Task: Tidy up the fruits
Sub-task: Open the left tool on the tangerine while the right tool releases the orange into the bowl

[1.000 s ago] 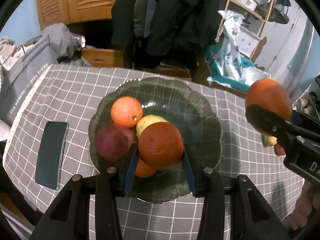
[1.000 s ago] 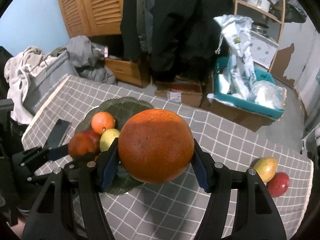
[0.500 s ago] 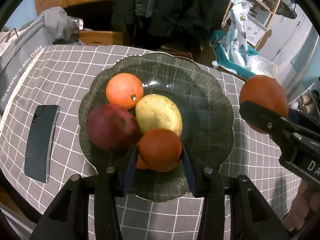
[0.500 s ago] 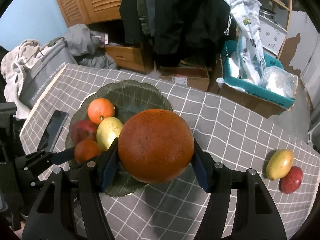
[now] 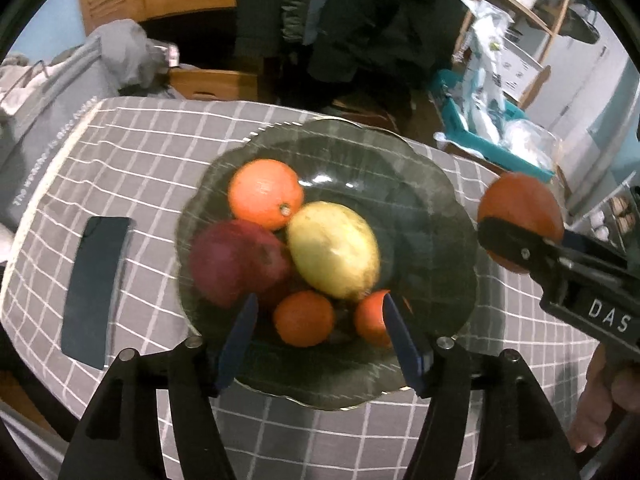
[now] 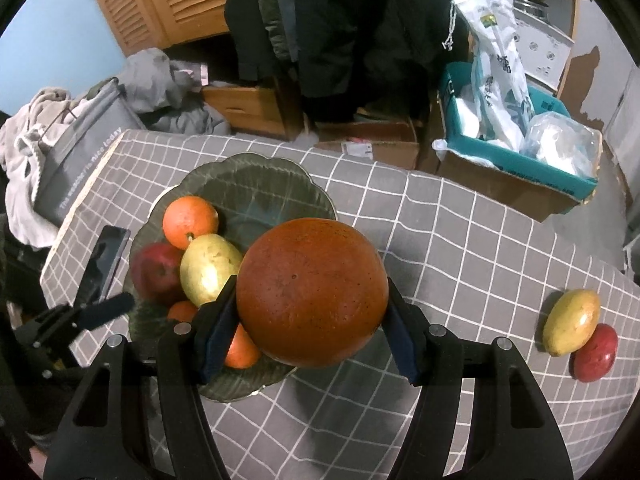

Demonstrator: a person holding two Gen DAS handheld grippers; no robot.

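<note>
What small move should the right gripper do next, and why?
Probably carry the dark orange left and lower it over the bare part of the green plate. The right gripper grips it above the plate's edge; the left gripper is open.

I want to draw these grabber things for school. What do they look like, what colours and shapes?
Each hand-held gripper is black, with two long angled fingers. The left hand-held gripper and the right hand-held gripper both have flat dark blue pads on the inner faces and small round silver bolts on top. The right one's side, in the left camera's view, carries white letters "DAS". No cables show.
</note>
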